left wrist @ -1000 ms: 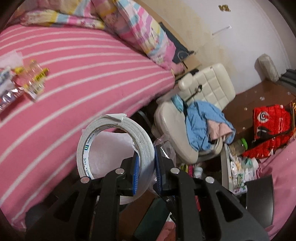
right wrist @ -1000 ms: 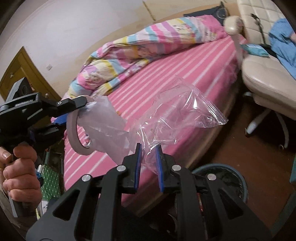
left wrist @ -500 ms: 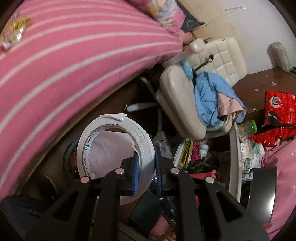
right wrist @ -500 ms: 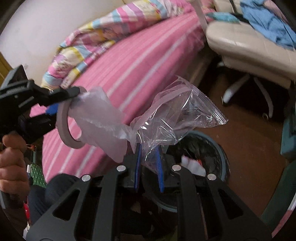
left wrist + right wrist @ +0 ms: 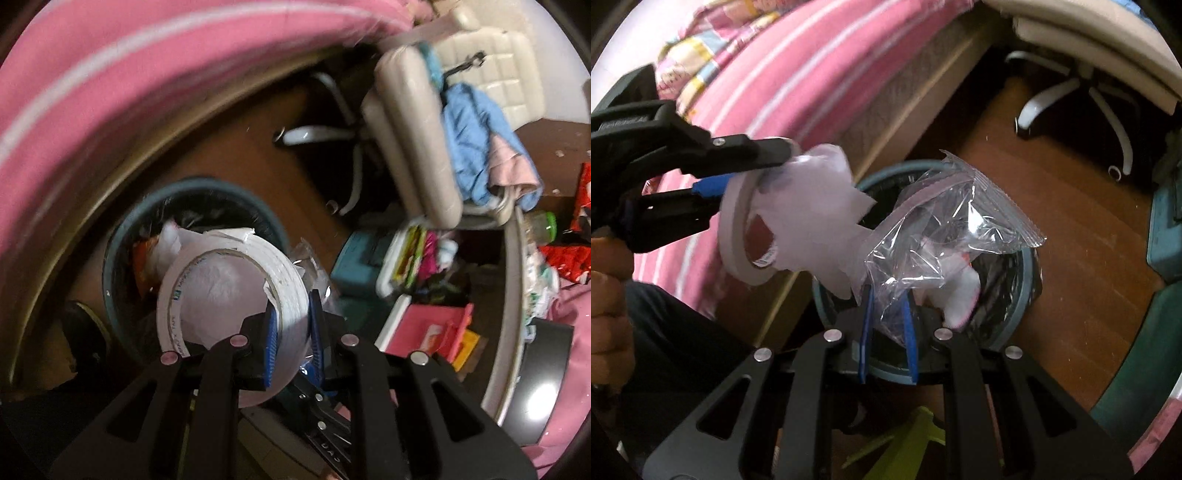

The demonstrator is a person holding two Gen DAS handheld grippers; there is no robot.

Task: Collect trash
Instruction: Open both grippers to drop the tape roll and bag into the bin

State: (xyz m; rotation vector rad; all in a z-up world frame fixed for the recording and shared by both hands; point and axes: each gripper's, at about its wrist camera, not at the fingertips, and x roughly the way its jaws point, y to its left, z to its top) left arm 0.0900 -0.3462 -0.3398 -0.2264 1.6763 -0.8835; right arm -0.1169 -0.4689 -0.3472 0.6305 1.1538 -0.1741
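We're over the bin (image 5: 1027,280) w/ both loads: left gripper (image 5: 291,332) clamps tape roll (image 5: 236,295), right gripper (image 5: 886,328) pinches clear bag (image 5: 945,225). Drop's left.

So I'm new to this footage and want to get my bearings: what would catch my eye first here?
Most likely the roll of white tape, clamped in the left tool in the middle of its view, and the crinkled clear plastic bag pinched in the right tool. Both hang just above a round bin on the wooden floor, already holding some rubbish. Behind runs the pink striped bed.
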